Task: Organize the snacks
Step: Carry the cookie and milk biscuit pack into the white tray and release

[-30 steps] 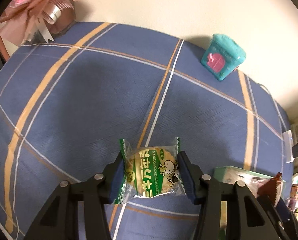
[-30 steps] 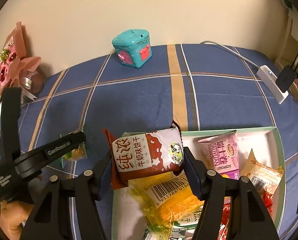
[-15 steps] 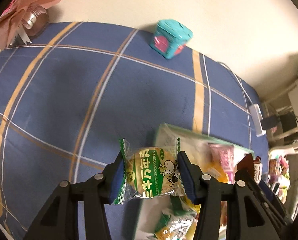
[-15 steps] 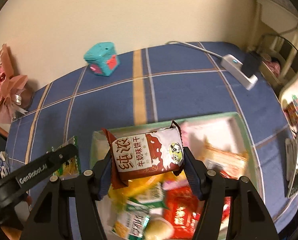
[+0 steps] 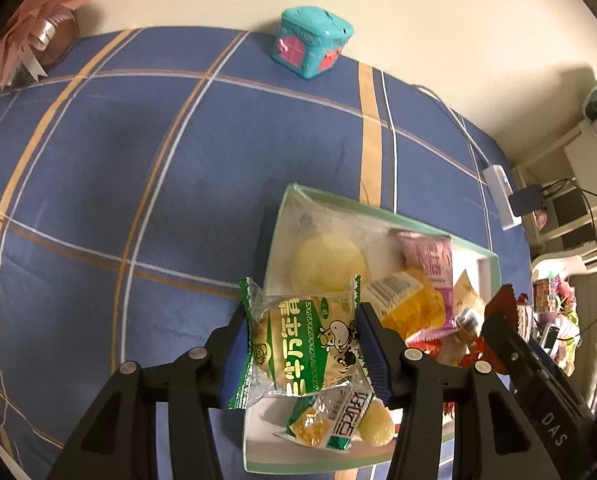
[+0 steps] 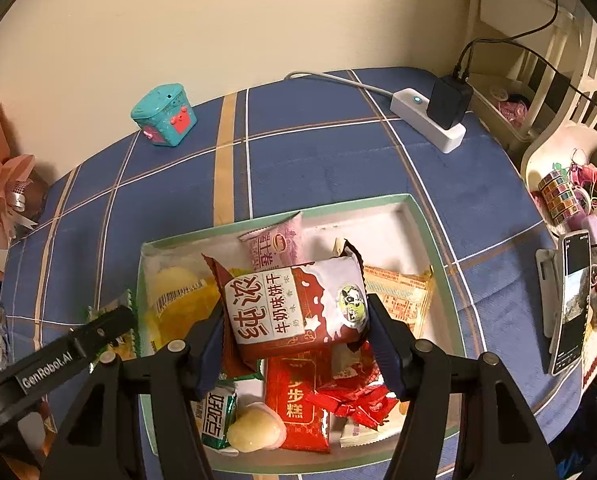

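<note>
While two grippers hang over one tray (image 6: 422, 216) — left gripper (image 5: 304, 344) clamps one green packet (image 5: 298, 340), right gripper (image 6: 294, 316) one brown packet (image 6: 294, 304).

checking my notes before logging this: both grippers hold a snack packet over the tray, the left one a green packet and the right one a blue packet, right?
Not quite. The right gripper holds a red-brown and white packet, not a blue one, as the right wrist view shows. The left gripper does hold a green packet, both over the tray.
</note>
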Demonstrator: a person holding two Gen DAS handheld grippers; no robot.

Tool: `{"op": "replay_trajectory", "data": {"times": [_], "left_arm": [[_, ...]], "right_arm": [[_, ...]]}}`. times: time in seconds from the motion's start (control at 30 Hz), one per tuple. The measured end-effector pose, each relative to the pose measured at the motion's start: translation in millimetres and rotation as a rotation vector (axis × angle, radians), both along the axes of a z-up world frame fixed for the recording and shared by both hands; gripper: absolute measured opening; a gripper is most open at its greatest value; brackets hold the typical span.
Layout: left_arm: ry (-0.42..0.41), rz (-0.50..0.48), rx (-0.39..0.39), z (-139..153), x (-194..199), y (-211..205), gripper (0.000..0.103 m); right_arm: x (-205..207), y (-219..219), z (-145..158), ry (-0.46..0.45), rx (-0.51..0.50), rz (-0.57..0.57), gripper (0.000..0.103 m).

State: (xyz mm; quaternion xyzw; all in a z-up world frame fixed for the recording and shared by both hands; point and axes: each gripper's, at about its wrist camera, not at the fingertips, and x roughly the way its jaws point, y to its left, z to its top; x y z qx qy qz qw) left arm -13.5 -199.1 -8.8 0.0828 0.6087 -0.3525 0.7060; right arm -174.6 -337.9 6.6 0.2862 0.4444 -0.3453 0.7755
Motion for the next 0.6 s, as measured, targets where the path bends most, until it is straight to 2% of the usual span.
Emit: {"op": "replay_trajectory", "data": {"times": [0.6], "left_arm": [[0.029, -0.048, 0.021, -10, -30, 7, 0.054]], "right_arm": [[0, 16, -30, 0.078, 0.065, 0.013, 0.066]]}}
